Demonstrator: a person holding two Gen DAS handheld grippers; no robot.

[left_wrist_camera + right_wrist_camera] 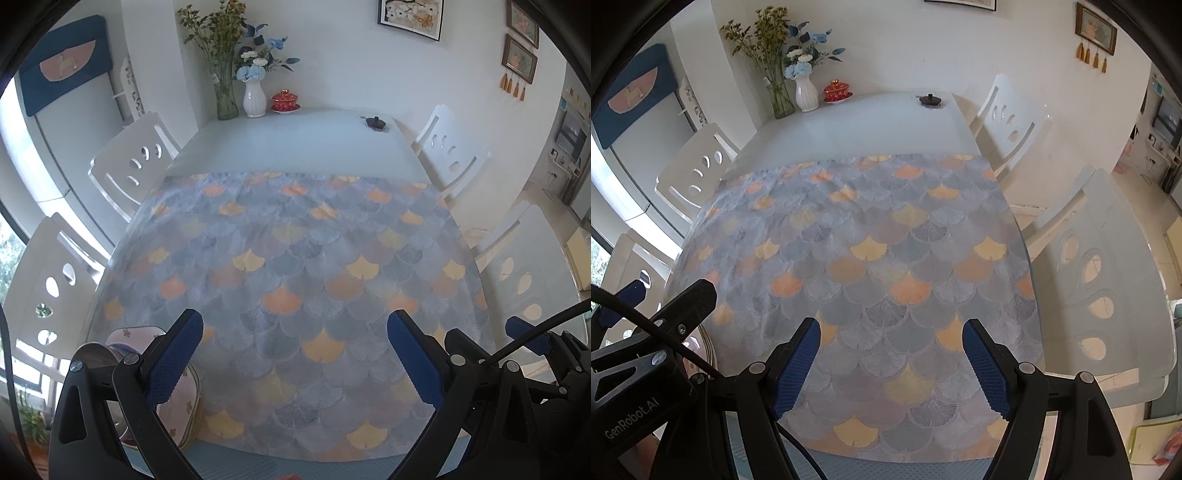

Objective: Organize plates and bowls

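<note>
A stack of pale pink patterned plates (183, 406) sits at the near left corner of the table, partly hidden behind my left gripper's left finger. A metal bowl (94, 356) stands beside it at the left edge; a sliver of its rim shows in the right wrist view (709, 349). My left gripper (295, 363) is open and empty, above the patterned tablecloth (295, 258), just right of the plates. My right gripper (892, 371) is open and empty over the near middle of the cloth. The right gripper also shows in the left wrist view (524, 336).
At the table's far end stand a glass vase (226, 99), a white vase (255, 98), a red lidded cup on a saucer (285, 100) and a black lid (376, 122). White chairs (129, 166) surround the table on both sides (1008, 122).
</note>
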